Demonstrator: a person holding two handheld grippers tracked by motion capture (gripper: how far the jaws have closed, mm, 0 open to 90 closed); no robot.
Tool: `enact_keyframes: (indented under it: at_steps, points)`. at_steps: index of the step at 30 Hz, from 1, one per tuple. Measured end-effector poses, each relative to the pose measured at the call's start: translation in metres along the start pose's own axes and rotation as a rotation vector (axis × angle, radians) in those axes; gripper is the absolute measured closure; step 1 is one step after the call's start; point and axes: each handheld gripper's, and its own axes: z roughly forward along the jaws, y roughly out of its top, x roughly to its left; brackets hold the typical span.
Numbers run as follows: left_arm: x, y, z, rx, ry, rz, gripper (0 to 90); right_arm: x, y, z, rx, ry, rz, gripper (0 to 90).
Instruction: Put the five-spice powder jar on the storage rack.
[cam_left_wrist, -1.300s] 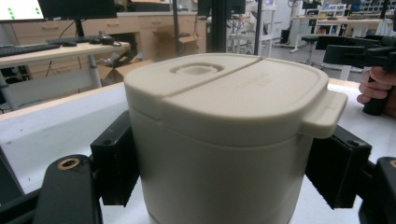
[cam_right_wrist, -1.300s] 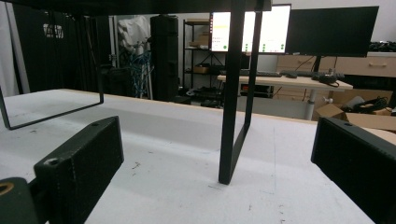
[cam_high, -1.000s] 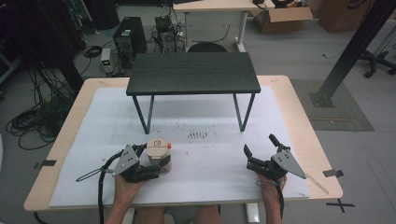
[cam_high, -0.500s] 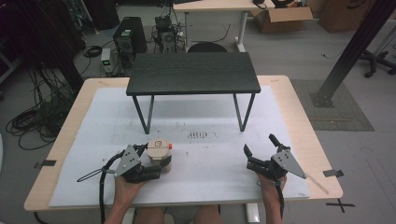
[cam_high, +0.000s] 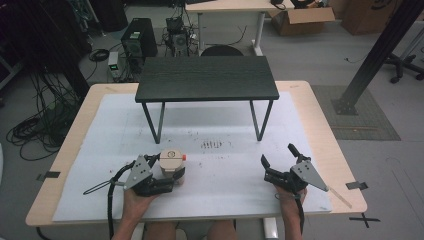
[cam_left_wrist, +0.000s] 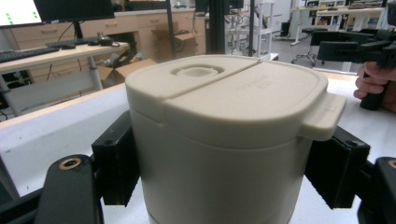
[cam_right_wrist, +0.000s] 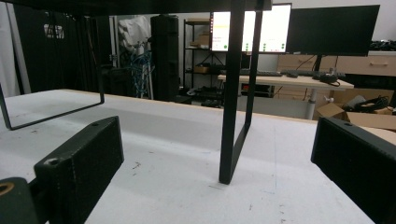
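A cream lidded container (cam_high: 171, 164) with a small orange tab stands on the white mat near the front left. My left gripper (cam_high: 167, 176) is shut on it, its black pads (cam_left_wrist: 116, 163) pressed against both sides of the container (cam_left_wrist: 224, 140) below the lid. My right gripper (cam_high: 278, 161) rests at the front right, open, with nothing between its jaws. In the right gripper view the two pads (cam_right_wrist: 84, 163) stand wide apart, facing a leg (cam_right_wrist: 233, 93) of the small black table.
A small black table (cam_high: 207, 78) on thin metal legs stands at the middle back of the white mat (cam_high: 215, 165). Faint dark marks (cam_high: 212, 145) dot the mat in front of it. The wooden tabletop edge (cam_high: 330, 150) borders the mat.
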Motion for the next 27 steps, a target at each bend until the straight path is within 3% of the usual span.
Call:
enact_keyframes:
  at_steps: [12,18,27]
  points:
    - [0.003,0.019,-0.002,-0.026,-0.001,-0.016,24.1,0.000,0.000,0.000,-0.005,0.001,-0.002,1.9]
    - [0.008,0.030,-0.002,-0.037,0.000,-0.046,24.1,0.000,0.000,-0.001,-0.006,0.001,-0.001,1.8]
    - [0.016,0.065,-0.002,-0.074,-0.001,-0.050,24.2,0.000,0.000,0.000,-0.004,0.002,-0.001,1.8]
